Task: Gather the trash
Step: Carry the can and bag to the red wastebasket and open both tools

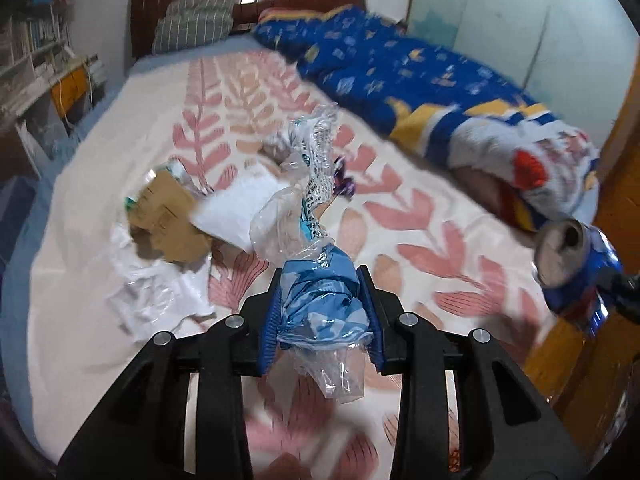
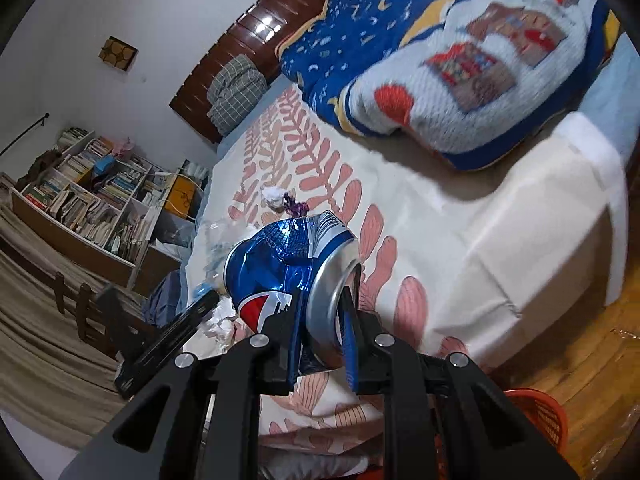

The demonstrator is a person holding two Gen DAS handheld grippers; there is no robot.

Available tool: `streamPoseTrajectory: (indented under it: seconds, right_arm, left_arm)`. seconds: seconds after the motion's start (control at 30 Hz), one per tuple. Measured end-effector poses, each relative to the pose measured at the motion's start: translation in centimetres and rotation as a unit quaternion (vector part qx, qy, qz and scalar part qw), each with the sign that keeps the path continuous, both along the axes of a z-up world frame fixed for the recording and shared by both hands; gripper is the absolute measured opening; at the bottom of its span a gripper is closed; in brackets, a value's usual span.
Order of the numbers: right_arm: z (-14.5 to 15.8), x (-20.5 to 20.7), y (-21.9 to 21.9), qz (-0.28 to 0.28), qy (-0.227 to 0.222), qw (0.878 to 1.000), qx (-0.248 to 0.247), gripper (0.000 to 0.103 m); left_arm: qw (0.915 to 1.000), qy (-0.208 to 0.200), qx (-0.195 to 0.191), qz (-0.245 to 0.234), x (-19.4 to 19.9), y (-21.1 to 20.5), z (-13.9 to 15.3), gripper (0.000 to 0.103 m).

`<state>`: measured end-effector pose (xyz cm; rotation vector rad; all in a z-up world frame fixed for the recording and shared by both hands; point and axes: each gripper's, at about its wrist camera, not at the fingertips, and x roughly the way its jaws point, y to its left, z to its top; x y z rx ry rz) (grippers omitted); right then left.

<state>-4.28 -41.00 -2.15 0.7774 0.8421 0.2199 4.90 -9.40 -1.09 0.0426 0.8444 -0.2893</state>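
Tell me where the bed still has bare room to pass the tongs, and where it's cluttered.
Free: the leaf-print sheet between the trash pile and the blue quilt, and the strip toward the striped pillow. Crowded: the cardboard, white paper and crumpled plastic bunched together ahead of the left tongs.

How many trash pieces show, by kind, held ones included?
Plastic wrapper, in the left tool: 1
Crushed can, in the right tool: 1
Cardboard piece: 1
White paper sheet: 1
Crumpled white plastic: 1
Purple wrapper: 1
Total: 6
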Motion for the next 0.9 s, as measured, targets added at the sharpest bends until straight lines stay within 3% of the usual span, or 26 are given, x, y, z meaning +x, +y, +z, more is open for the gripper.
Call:
streamPoseTrajectory:
  seconds: [0.13,0.27,0.43,0.5,0.6,0.63,0.7,0.8,0.9]
  right_arm:
    - [2.2,-2.9,-1.9,0.006,-0.007,1.0,-0.027,0.018]
    - [3.3,-7.6,-4.0,0.018,0.014,0.995,-0.101,0.018]
    - [-0.3,-13.4,-6.9,0.012,0.086,0.987,-0.132,0.018]
    - [-3.0,-15.7,-7.9,0.003,0.122,0.984,-0.133,0.018]
    - [-7.5,-18.7,-8.7,-0.004,0.172,0.978,-0.118,0.018]
    - [-9.0,-19.5,-8.8,-0.006,0.187,0.975,-0.116,0.018]
    - [-12.8,-20.9,-8.9,-0.004,0.22,0.969,-0.115,0.018]
    - [-17.6,-21.8,-8.6,0.003,0.263,0.956,-0.133,0.018]
    - [-23.2,-22.5,-8.3,0.007,0.311,0.94,-0.142,0.018]
  left_arm:
    - [0.9996,-0.006,-0.026,-0.011,-4.5,0.1,3.3,0.035]
    - [0.9952,0.05,-0.055,-0.063,-8.5,-2.7,4.8,0.035]
    - [0.976,0.114,-0.021,-0.184,-12.7,-10.0,2.8,0.035]
    - [0.9627,0.139,0.009,-0.232,-14.3,-12.5,1.0,0.035]
    - [0.9324,0.196,0.048,-0.3,-16.3,-16.4,-2.9,0.035]
    - [0.9181,0.232,0.063,-0.315,-16.6,-18.0,-5.3,0.035]
    - [0.9044,0.266,0.098,-0.319,-16.8,-19.9,-8.5,0.035]
    - [0.8671,0.337,0.167,-0.327,-17.2,-22.8,-16.1,0.035]
    - [0.8419,0.372,0.223,-0.321,-18.2,-23.5,-21.0,0.035]
